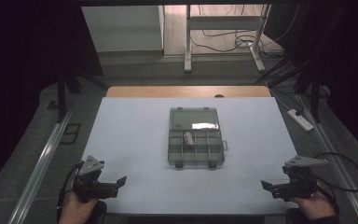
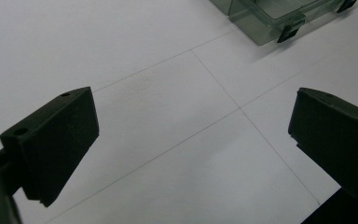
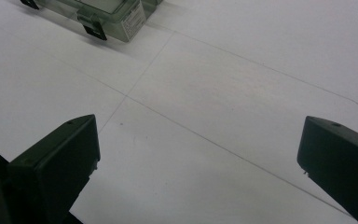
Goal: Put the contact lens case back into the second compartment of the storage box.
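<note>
A clear green-grey compartment box [image 1: 196, 145] lies open in the middle of the white table, its lid [image 1: 194, 119] folded back flat. One small pale object [image 1: 188, 138] rests in a compartment of the upper row. My left gripper [image 1: 113, 185] is held near the front left corner, open and empty, well short of the box. My right gripper [image 1: 271, 188] is at the front right, also open and empty. In the left gripper view the box corner [image 2: 279, 14] shows at top right beyond the spread jaws. In the right gripper view the box [image 3: 105, 14] sits at top left.
The white table sheet [image 1: 135, 135] has faint grid lines and a wooden edge [image 1: 189, 91] at the back. A power strip [image 1: 300, 119] and cables lie on the floor at right. A white metal frame [image 1: 223, 35] stands behind the table.
</note>
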Demonstrator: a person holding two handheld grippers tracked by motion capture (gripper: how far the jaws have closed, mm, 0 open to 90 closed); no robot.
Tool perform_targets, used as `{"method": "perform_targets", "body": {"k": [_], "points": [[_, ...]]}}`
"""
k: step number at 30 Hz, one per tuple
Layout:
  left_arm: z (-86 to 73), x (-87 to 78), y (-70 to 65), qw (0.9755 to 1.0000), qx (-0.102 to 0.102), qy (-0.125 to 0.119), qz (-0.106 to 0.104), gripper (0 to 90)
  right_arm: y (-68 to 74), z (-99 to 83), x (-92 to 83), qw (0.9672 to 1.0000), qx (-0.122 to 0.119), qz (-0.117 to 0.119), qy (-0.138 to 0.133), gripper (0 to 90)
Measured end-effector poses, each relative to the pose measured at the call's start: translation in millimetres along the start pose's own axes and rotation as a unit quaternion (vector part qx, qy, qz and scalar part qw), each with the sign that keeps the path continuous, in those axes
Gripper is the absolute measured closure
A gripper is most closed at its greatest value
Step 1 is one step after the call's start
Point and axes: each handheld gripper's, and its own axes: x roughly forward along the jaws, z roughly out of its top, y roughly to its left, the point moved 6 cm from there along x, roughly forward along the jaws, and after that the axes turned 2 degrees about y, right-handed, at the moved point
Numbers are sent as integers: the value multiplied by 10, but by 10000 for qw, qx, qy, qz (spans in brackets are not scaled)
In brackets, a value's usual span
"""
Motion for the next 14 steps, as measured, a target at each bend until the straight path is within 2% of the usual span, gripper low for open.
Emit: {"method": "perform_targets", "body": {"k": [14], "points": [[7, 7, -5, 10000, -13, 5, 13, 16, -54, -64, -21, 9997, 75, -131, 181, 0]]}}
